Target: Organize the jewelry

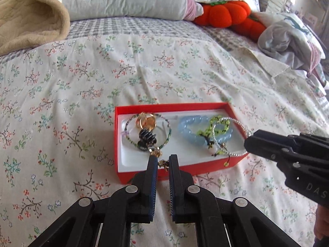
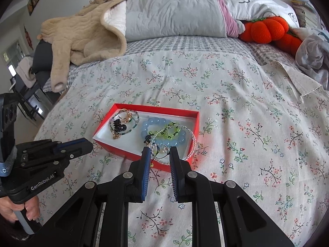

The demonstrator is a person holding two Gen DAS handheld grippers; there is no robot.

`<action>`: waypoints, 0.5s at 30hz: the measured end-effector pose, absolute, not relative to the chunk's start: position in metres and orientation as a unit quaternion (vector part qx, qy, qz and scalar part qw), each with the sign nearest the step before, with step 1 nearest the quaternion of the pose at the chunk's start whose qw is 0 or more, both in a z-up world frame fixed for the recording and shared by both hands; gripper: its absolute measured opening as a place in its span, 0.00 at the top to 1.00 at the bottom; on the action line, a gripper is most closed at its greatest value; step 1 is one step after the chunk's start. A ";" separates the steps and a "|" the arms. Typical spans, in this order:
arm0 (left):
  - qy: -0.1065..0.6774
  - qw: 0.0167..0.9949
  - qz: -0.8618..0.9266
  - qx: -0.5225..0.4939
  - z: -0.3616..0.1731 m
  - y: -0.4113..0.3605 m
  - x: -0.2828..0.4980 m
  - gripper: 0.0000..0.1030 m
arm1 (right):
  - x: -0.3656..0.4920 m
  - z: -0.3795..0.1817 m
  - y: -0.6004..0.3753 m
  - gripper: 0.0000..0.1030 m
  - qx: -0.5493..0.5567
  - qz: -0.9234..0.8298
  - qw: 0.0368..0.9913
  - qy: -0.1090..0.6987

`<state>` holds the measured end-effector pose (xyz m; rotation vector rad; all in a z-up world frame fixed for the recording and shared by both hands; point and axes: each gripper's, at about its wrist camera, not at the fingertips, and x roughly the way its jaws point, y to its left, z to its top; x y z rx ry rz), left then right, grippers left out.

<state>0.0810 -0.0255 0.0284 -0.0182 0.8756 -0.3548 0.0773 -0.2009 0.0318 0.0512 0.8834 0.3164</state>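
Observation:
A red box (image 1: 144,109) (image 2: 191,131) with a white lining lies on the floral bedspread. It holds a gold ring (image 1: 147,121) (image 2: 125,115), a thin beaded bracelet (image 1: 169,129), a black charm (image 1: 147,139), a blue bead bracelet (image 1: 190,129) (image 2: 152,122), a green bead bracelet (image 1: 207,130) (image 2: 174,132) and a clear bead bracelet (image 1: 236,154) (image 2: 192,144). My left gripper (image 1: 163,160) is open at the box's near edge, a small gold charm (image 1: 163,164) between its fingers. My right gripper (image 2: 158,151) is open over the clear bracelet at the box's near right corner.
A beige fleece garment (image 2: 82,35) lies at the back left, grey pillows (image 2: 174,10) at the back, an orange pumpkin plush (image 2: 265,30) and crumpled cloth (image 2: 314,55) at the back right. The bed's left edge drops to the floor by dark furniture (image 2: 30,90).

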 end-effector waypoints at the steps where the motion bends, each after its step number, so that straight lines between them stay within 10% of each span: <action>1: 0.418 0.892 -0.173 -0.007 0.029 -0.028 0.083 0.94 | 0.080 0.030 -0.200 0.81 0.025 0.152 0.891 0.427; 7: 0.405 0.899 -0.168 0.009 0.025 -0.037 0.092 0.92 | 0.091 0.024 -0.197 0.81 0.023 0.150 0.890 0.431; 15: 0.409 0.901 -0.147 0.020 0.027 -0.032 0.085 0.60 | 0.097 0.025 -0.199 0.65 0.040 0.159 0.888 0.430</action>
